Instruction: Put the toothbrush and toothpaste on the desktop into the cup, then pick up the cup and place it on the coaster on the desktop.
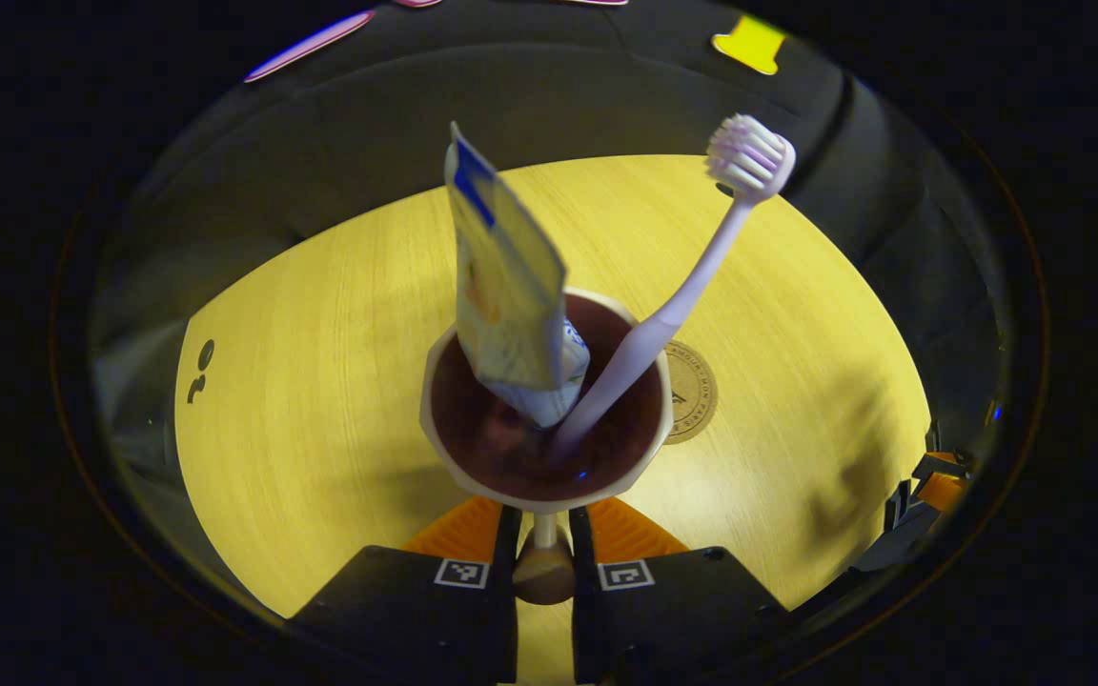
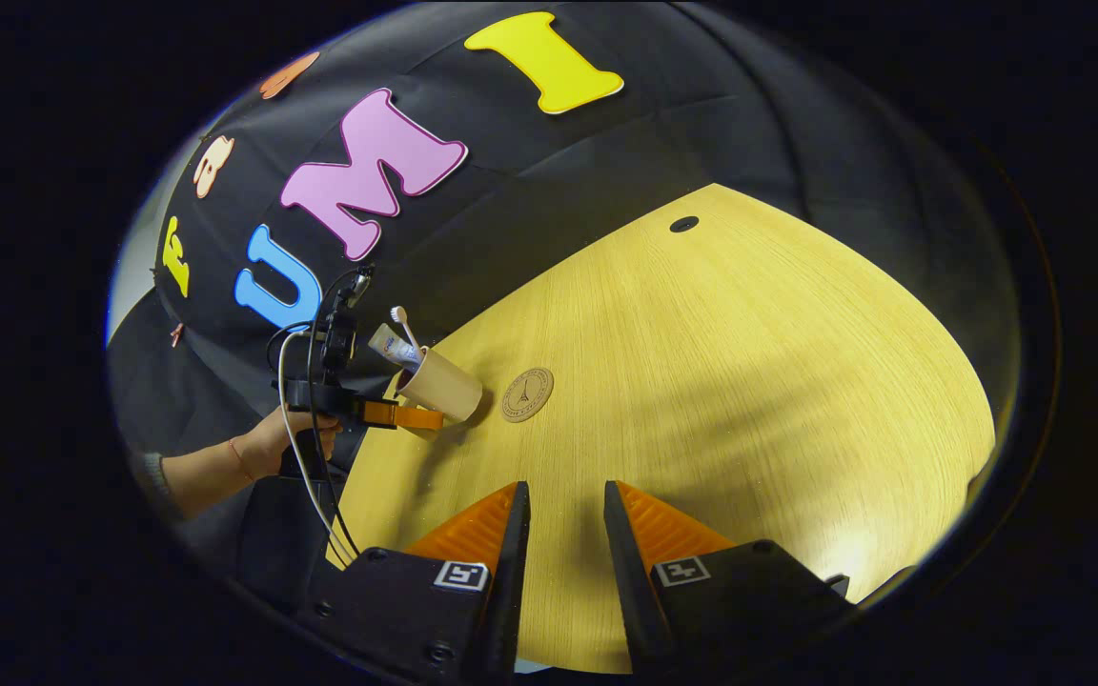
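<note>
So the left gripper point(image 1: 544, 534) had its two orange ribbed fingers point(image 1: 458, 529) pinched in on the near rim of the beige paper-looking cup with the dark brown inside point(image 1: 546, 400), both pads pressing on it from either side. The cup sat right ahead of the jaws, tipped so its mouth faced back toward the camera. Inside it, the white squeeze tube of toothpaste with the blue and yellow print point(image 1: 508, 286) stood up and leaned a bit to the left of the jaw line, and the pale pink plastic toothbrush with white bristles point(image 1: 673, 305) stuck out slanting up to the right, head well above the rim. Just beyond the cup and to the right of the jaws lay the round tan coaster with a stamped emblem point(image 1: 692, 391), flat on the light yellow wooden desktop point(image 1: 320, 381), partly hidden behind the cup's rim. Couldn't tell from this view whether the cup was touching the desktop or lifted off it.

In the right gripper view, the right gripper point(image 2: 566, 519) hung over the desktop point(image 2: 749, 381) with its jaws apart, a clear gap between the orange fingers point(image 2: 482, 524) and nothing in them. Far ahead and off to the left of those jaws, the cup point(image 2: 439, 384) looked tilted in the left gripper point(image 2: 406, 416), held by a person's hand point(image 2: 287, 438), with the coaster point(image 2: 527, 393) just beside it on the right.
</note>
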